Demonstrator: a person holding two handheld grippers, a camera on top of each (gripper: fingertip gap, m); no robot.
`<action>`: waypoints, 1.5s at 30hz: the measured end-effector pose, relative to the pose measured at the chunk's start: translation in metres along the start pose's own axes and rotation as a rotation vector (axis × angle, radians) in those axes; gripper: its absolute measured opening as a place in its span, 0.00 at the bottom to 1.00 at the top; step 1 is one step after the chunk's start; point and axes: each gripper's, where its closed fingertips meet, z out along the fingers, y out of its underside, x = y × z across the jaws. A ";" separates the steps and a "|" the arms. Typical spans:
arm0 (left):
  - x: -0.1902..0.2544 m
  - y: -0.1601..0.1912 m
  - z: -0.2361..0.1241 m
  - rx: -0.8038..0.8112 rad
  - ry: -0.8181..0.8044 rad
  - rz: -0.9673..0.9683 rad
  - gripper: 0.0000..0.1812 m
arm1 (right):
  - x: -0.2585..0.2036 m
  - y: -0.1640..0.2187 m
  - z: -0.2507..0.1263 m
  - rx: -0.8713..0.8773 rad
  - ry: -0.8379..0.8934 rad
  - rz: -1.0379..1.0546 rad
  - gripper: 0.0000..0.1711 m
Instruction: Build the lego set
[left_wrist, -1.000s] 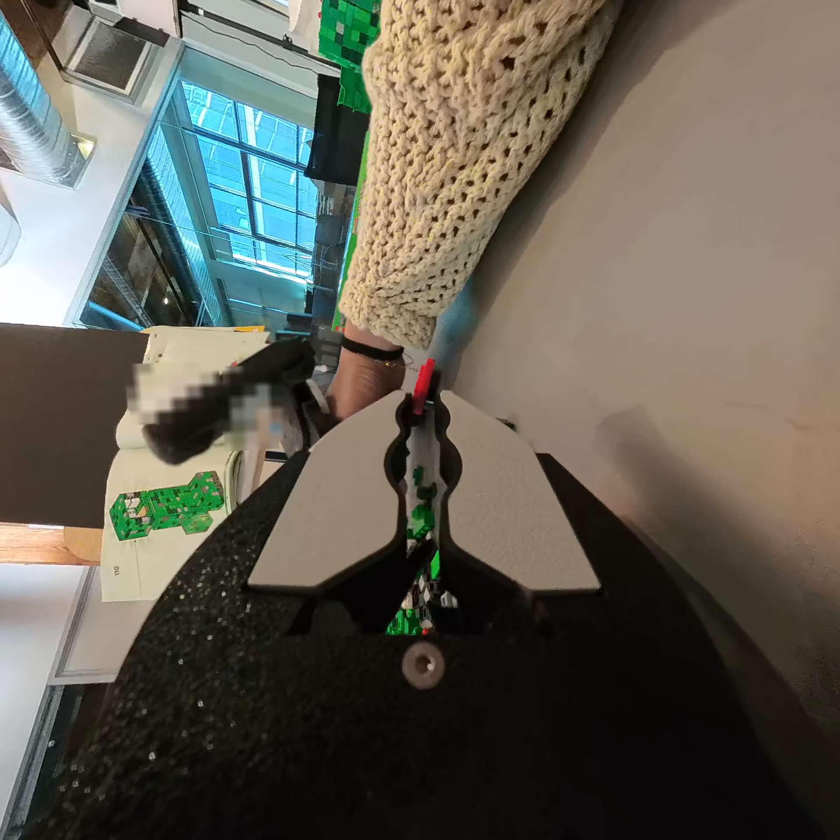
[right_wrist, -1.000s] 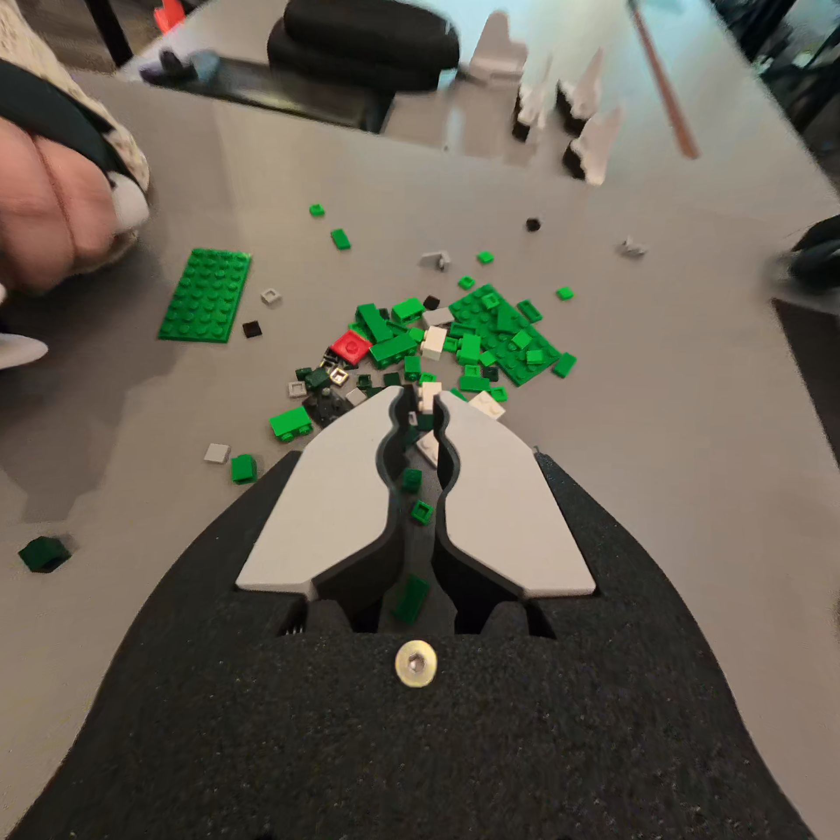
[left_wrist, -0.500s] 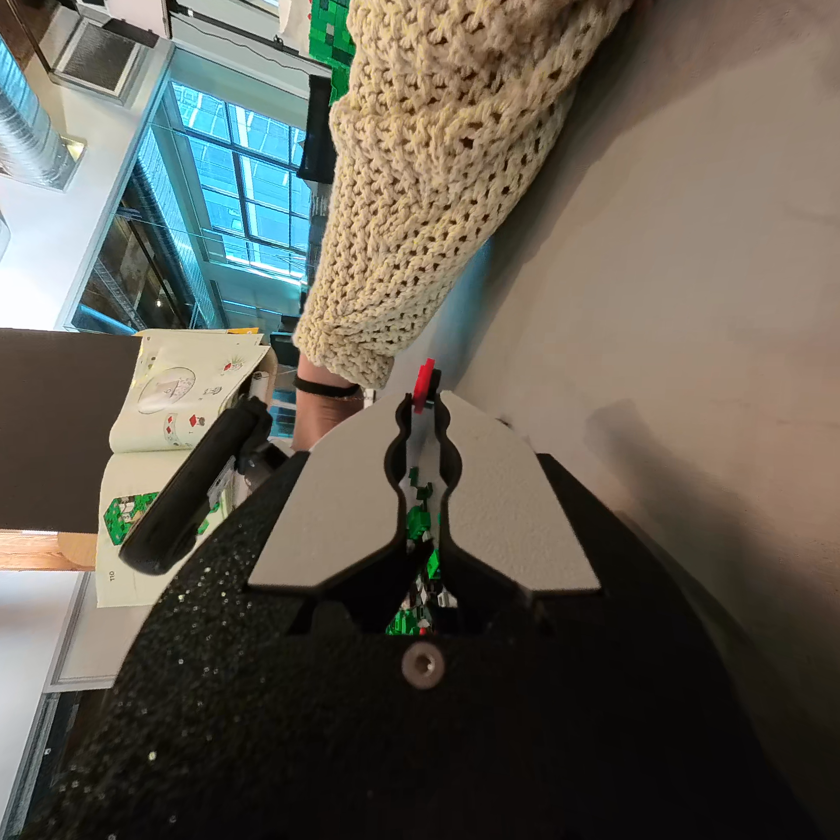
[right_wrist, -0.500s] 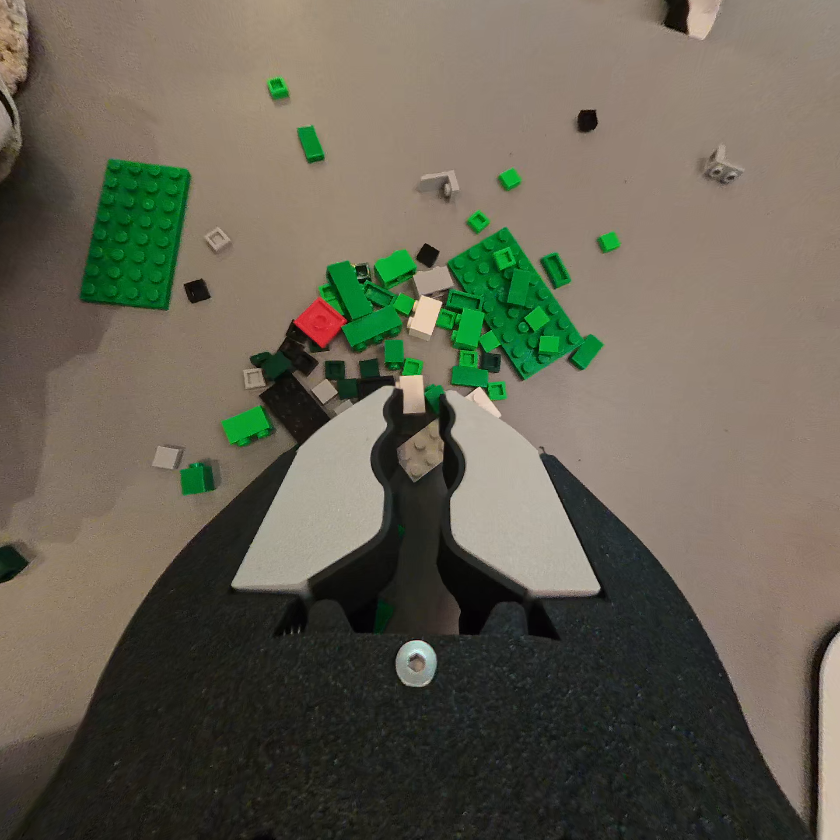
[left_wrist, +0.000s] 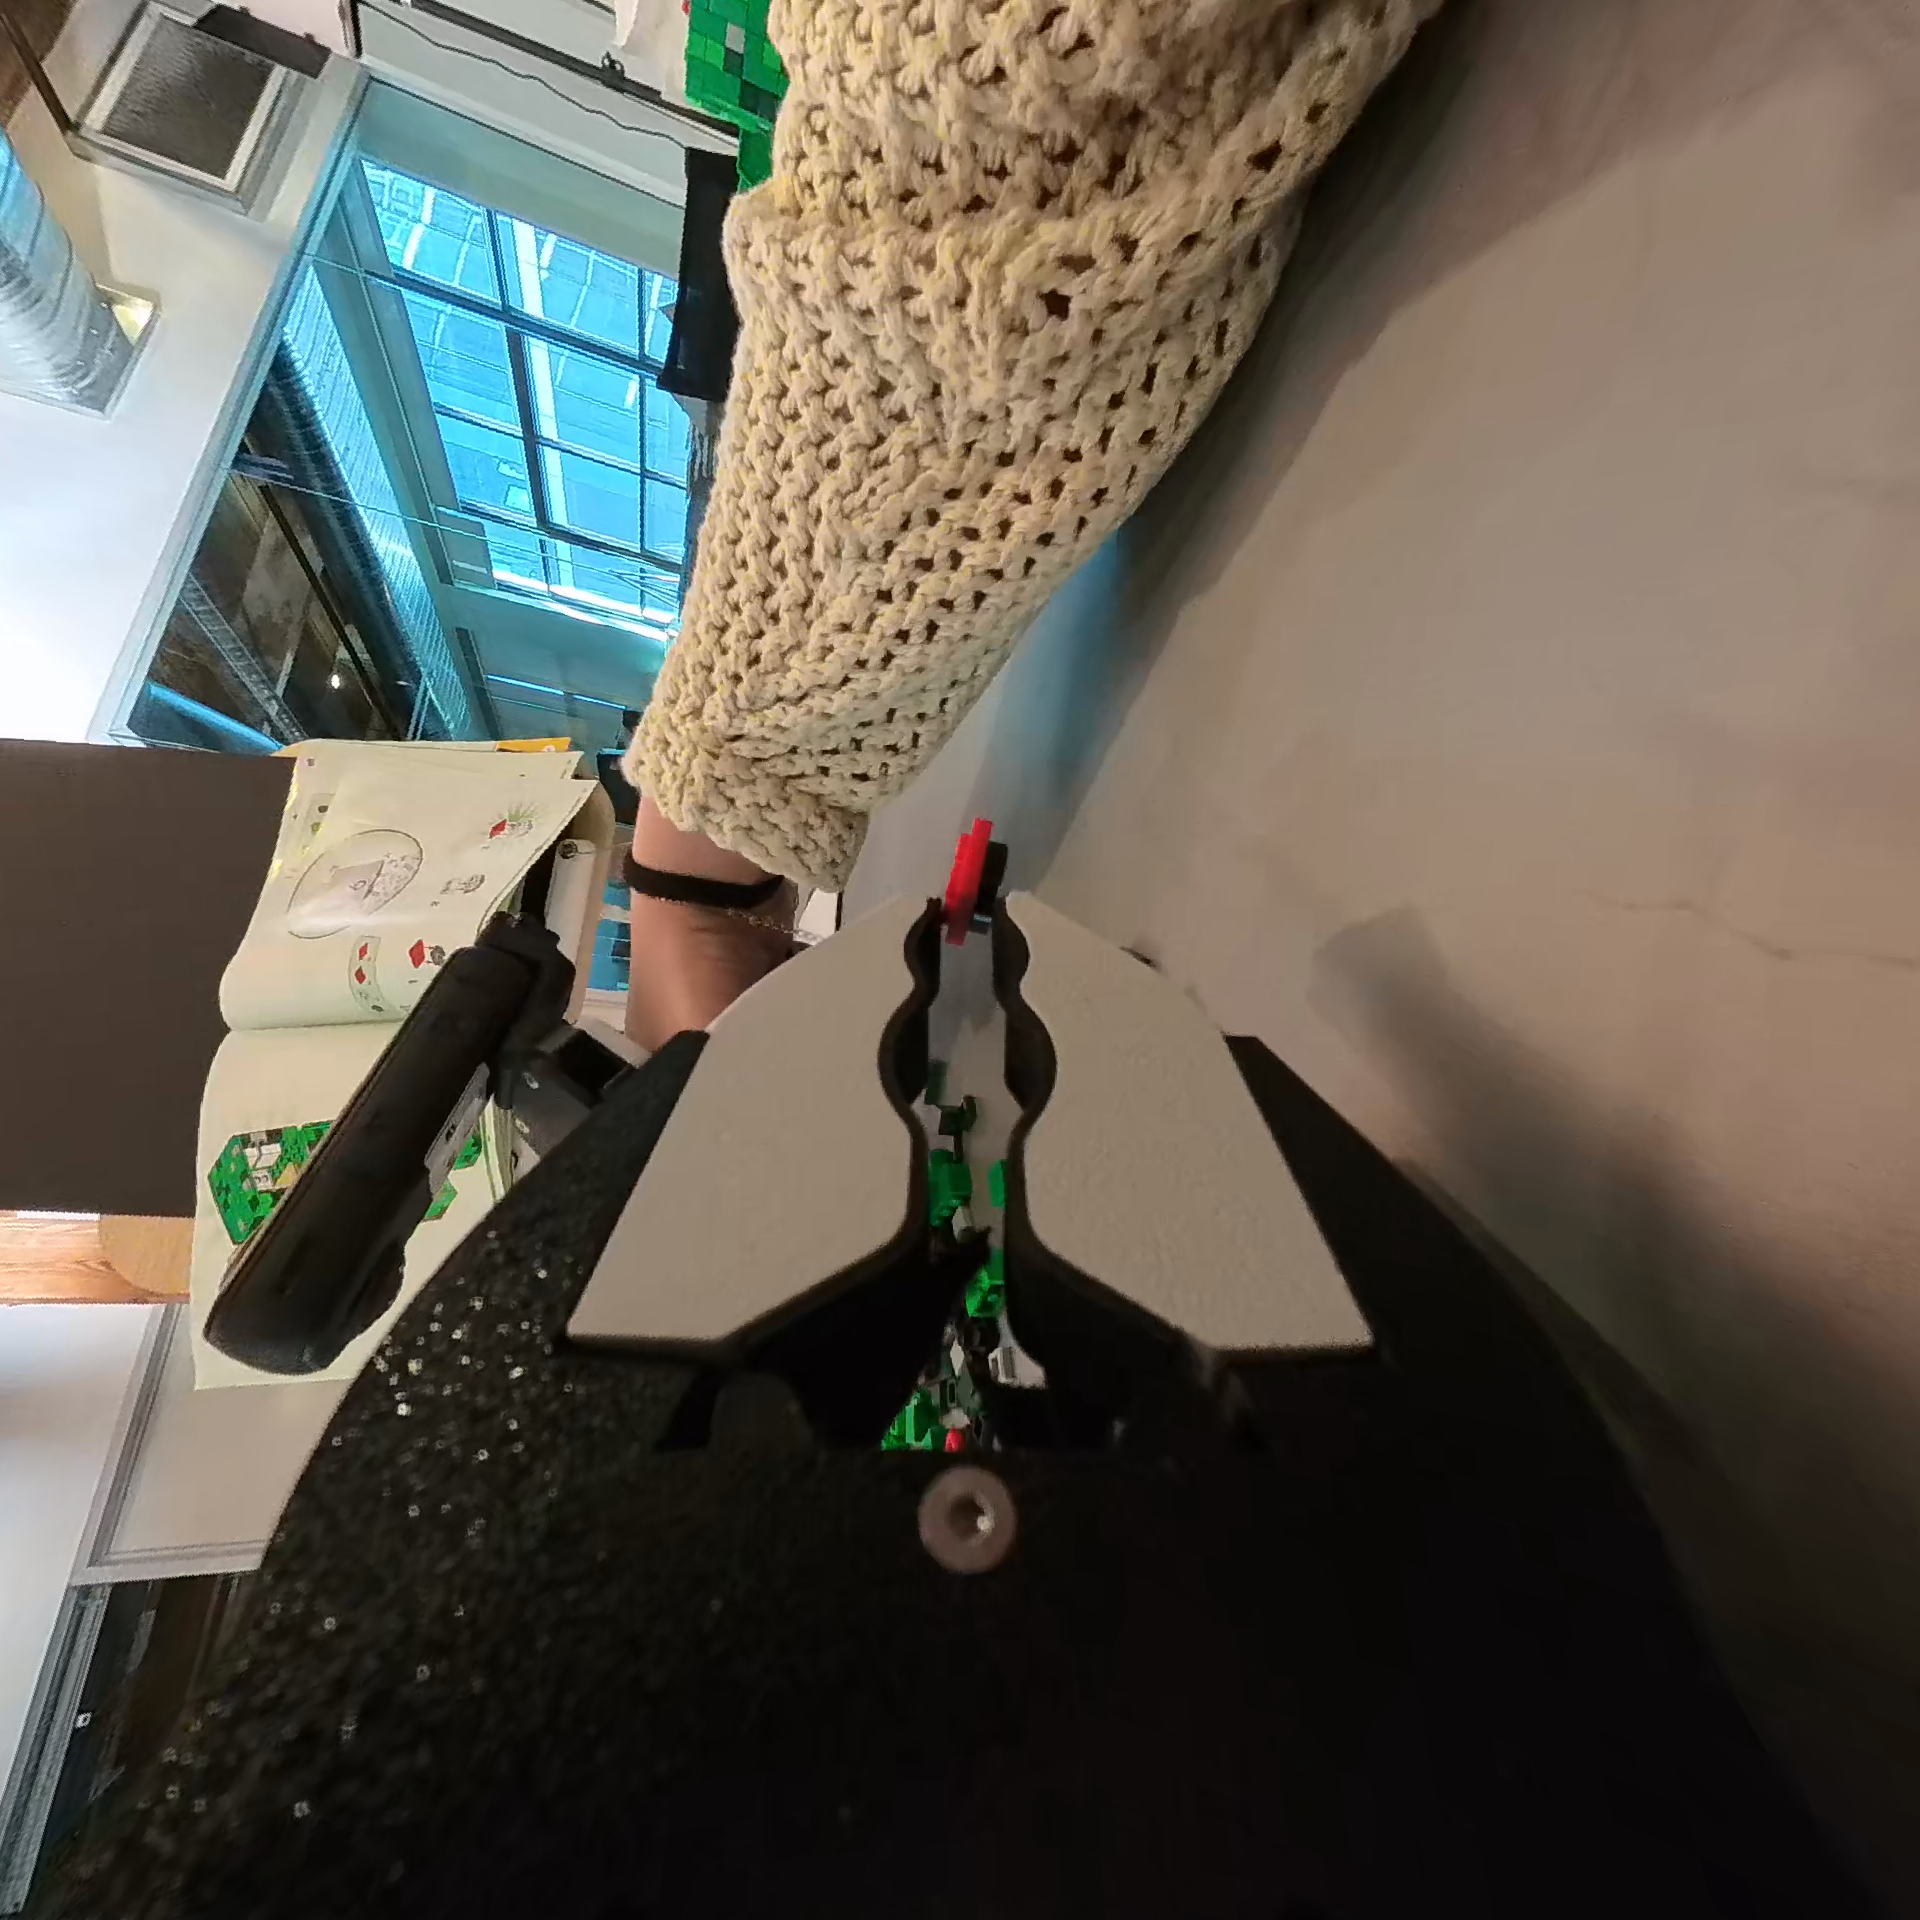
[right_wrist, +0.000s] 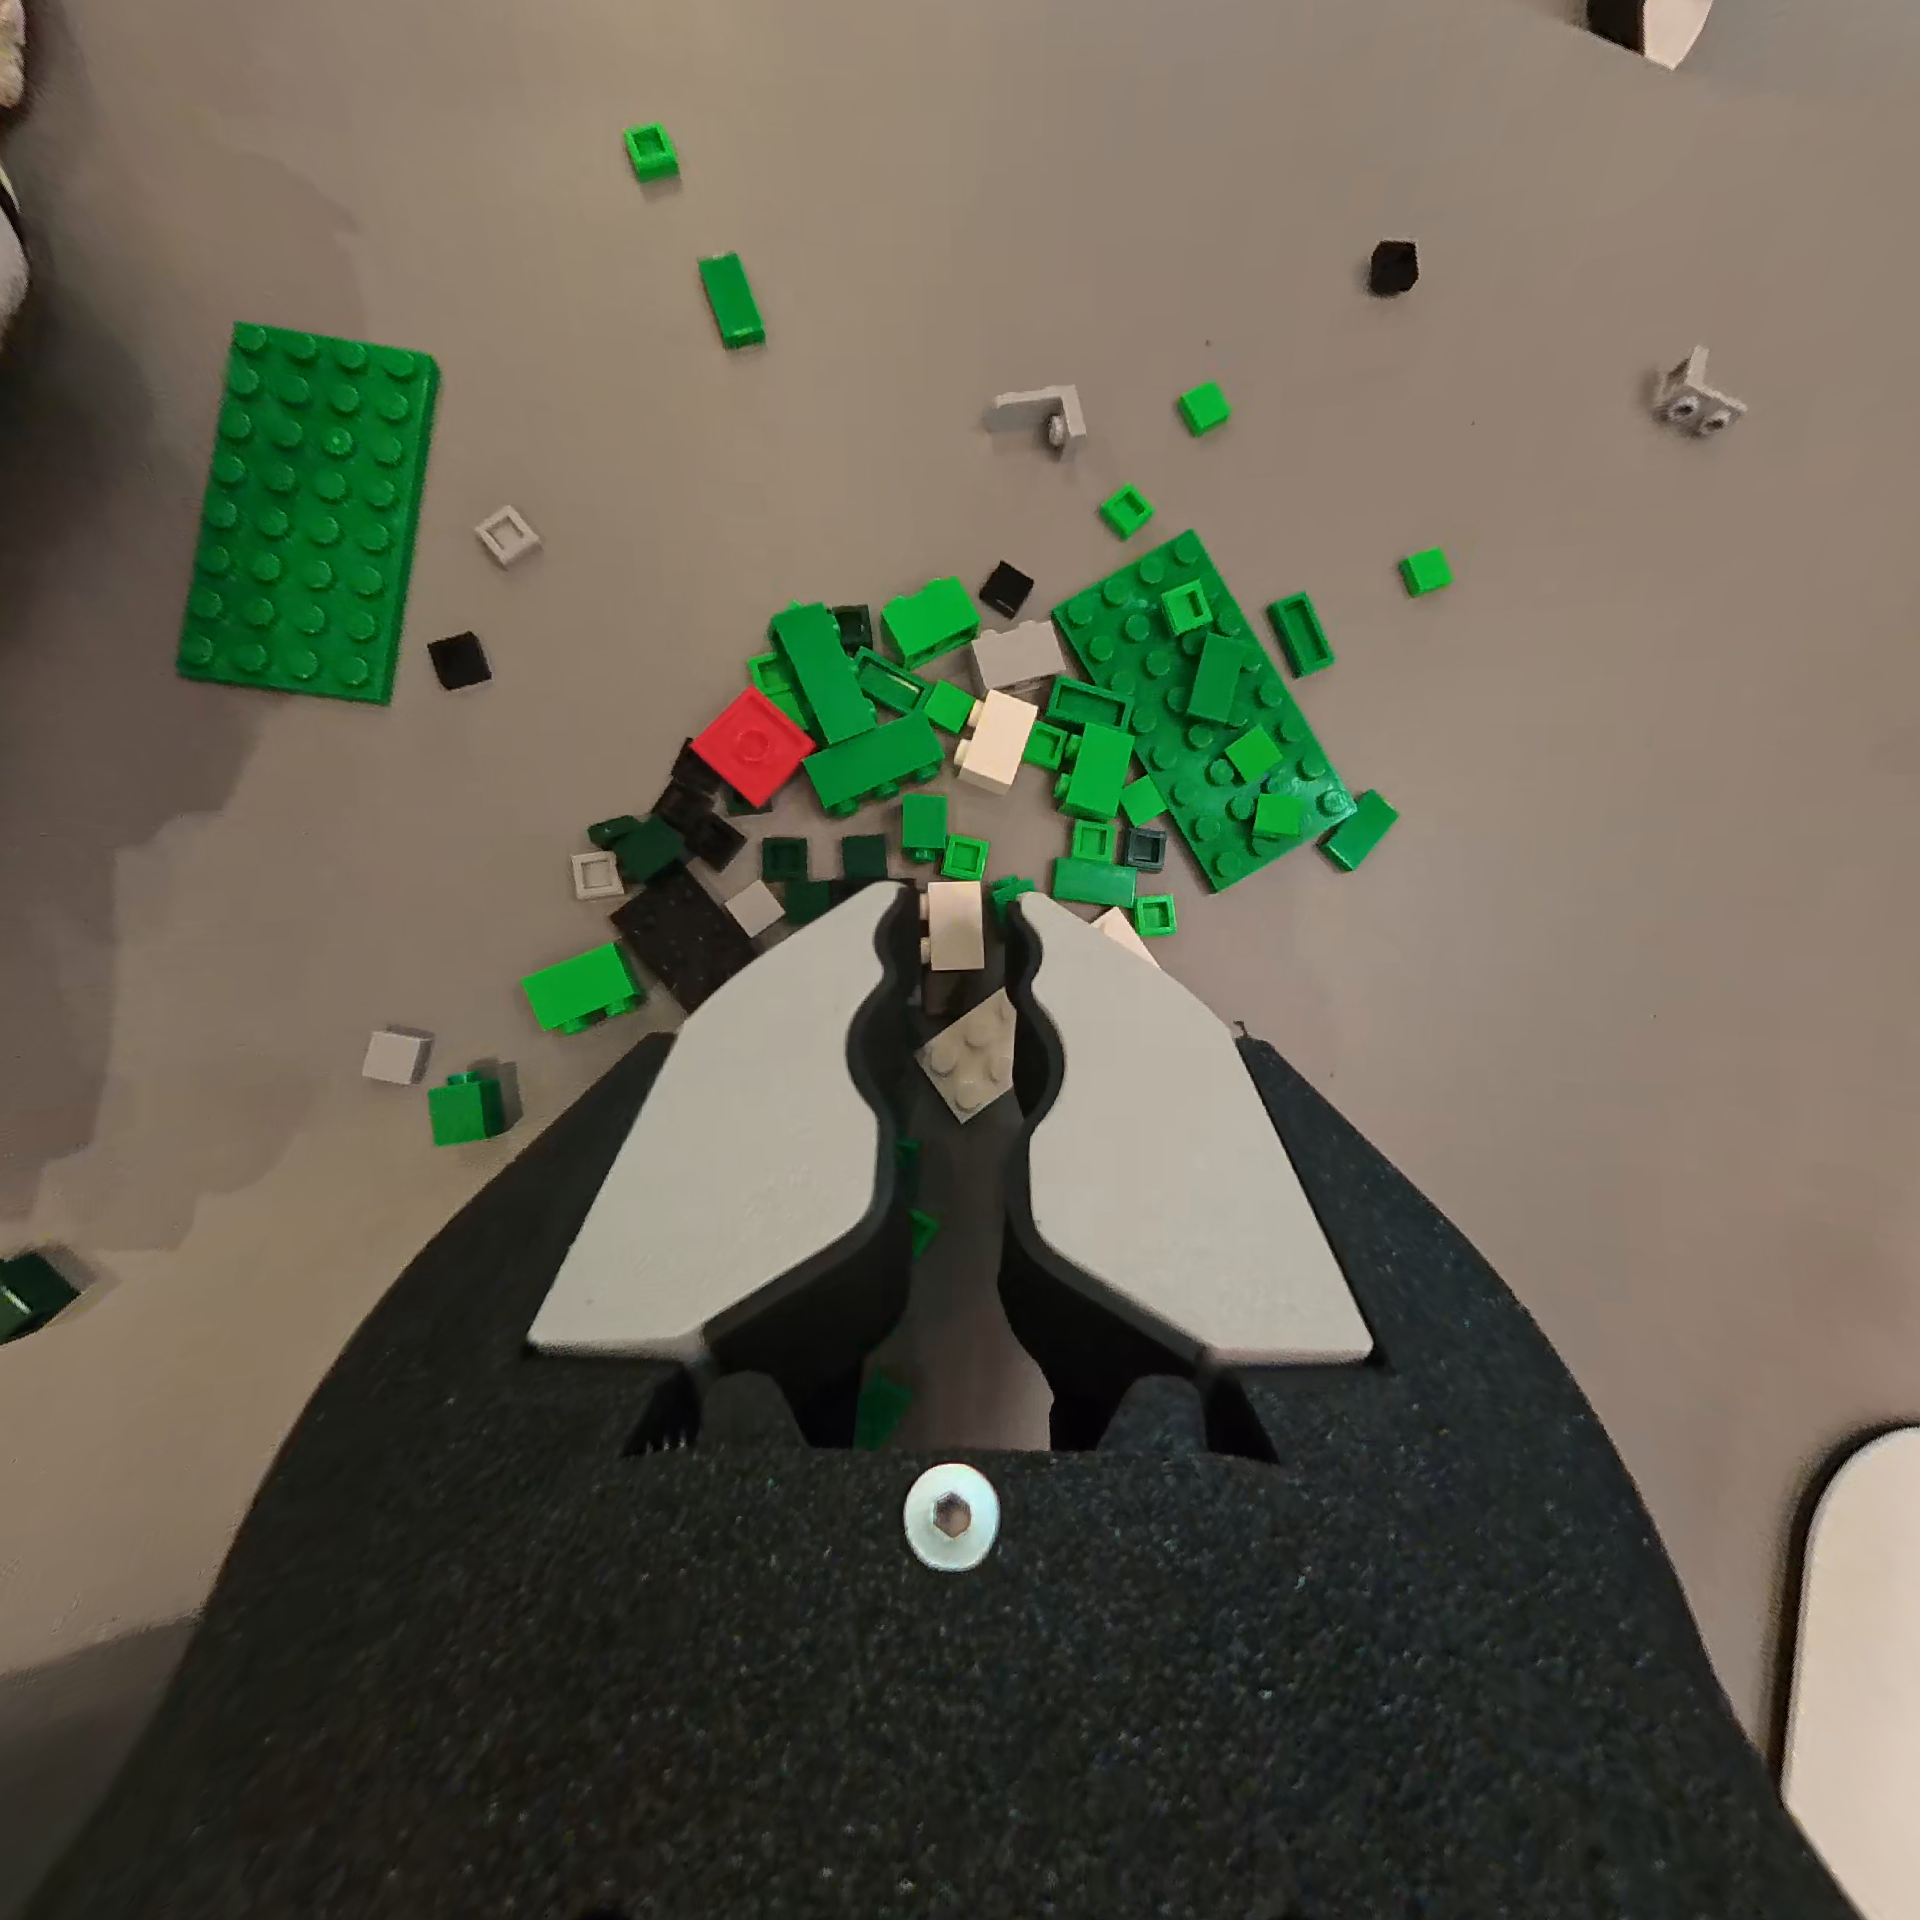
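Observation:
My left gripper (left_wrist: 966, 914) is rolled on its side above the grey table (left_wrist: 1558, 727) and is shut on a small red piece (left_wrist: 968, 873) with a black part at its tips. My right gripper (right_wrist: 958, 914) points down at a pile of green, black, grey and white pieces. Its jaws stand slightly apart around a white brick (right_wrist: 954, 930) that lies on its side. A grey square plate (right_wrist: 971, 1055) lies under the fingers. A red square piece (right_wrist: 753, 743) sits at the pile's left. The right gripper's black handle (left_wrist: 343, 1174) shows in the left wrist view.
A large green plate (right_wrist: 307, 509) lies apart at the left; another green plate (right_wrist: 1132, 623) carries small pieces at the right of the pile. Loose bits are scattered around. A cream knitted sleeve (left_wrist: 935, 416) crosses the table. An open instruction booklet (left_wrist: 416, 852) stands behind. A white object (right_wrist: 1860, 1662) sits at bottom right.
My right gripper has tilted down and dropped close over the pile, its tips now around the white brick. My left gripper still holds the red piece; the sleeved arm shifted in its view.

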 end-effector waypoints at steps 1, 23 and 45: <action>0.000 0.000 0.000 -0.001 0.000 0.001 0.05 | 0.001 0.000 0.000 0.002 0.003 -0.004 0.04; 0.001 0.001 -0.001 -0.006 0.012 0.000 0.05 | -0.001 0.001 0.003 0.013 -0.024 0.042 0.11; 0.003 0.002 -0.001 -0.013 0.022 -0.005 0.05 | 0.013 0.002 0.007 -0.043 0.084 0.118 0.04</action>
